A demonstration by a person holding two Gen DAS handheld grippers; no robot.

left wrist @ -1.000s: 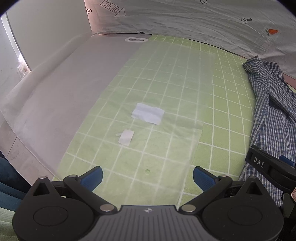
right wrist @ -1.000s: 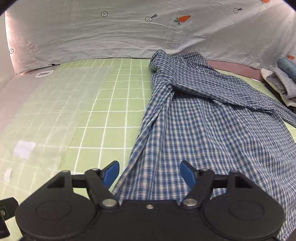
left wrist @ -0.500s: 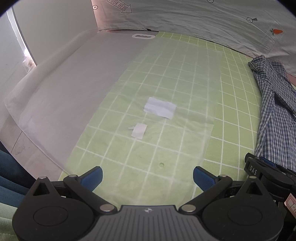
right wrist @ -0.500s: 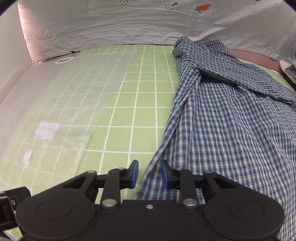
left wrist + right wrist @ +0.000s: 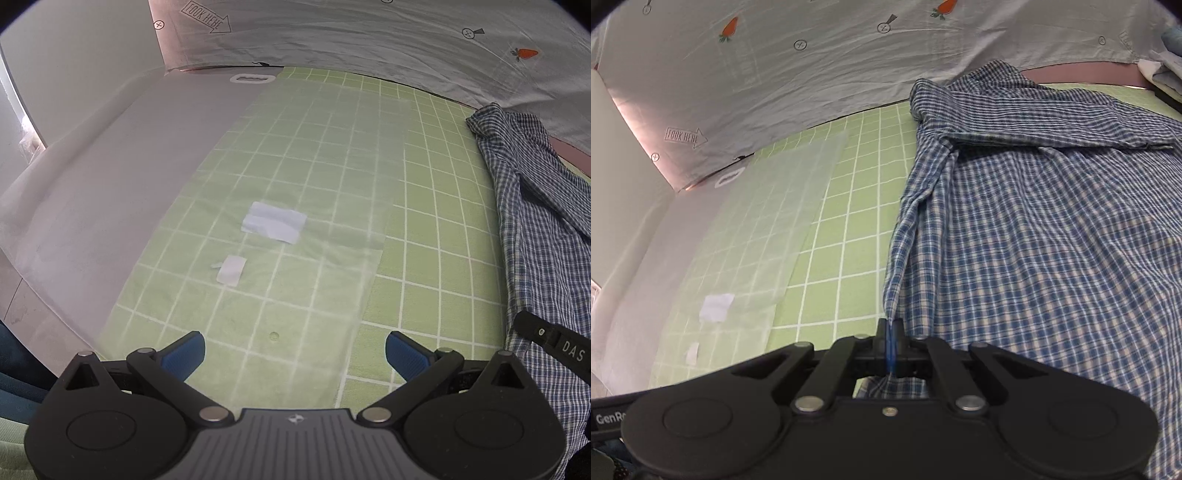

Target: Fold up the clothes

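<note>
A blue-and-white checked shirt (image 5: 1041, 236) lies spread over the right part of the green grid mat (image 5: 849, 236). My right gripper (image 5: 891, 343) is shut on the shirt's near left edge, and the cloth rises in a taut ridge from the jaws. In the left wrist view the same shirt (image 5: 535, 229) lies along the right side. My left gripper (image 5: 293, 350) is open above the mat, with nothing between its blue pads, well to the left of the shirt.
A translucent plastic sheet (image 5: 295, 192) covers the mat's left part, with two white paper scraps (image 5: 275, 221) under it. A grey printed cloth (image 5: 812, 62) hangs at the back. Folded items (image 5: 1167, 70) sit at far right. The right gripper's body (image 5: 557, 350) shows beside the left.
My right gripper went from open to shut on the shirt's edge and has lifted and tilted, pulling the cloth up. The left gripper stayed open and shifted slightly.
</note>
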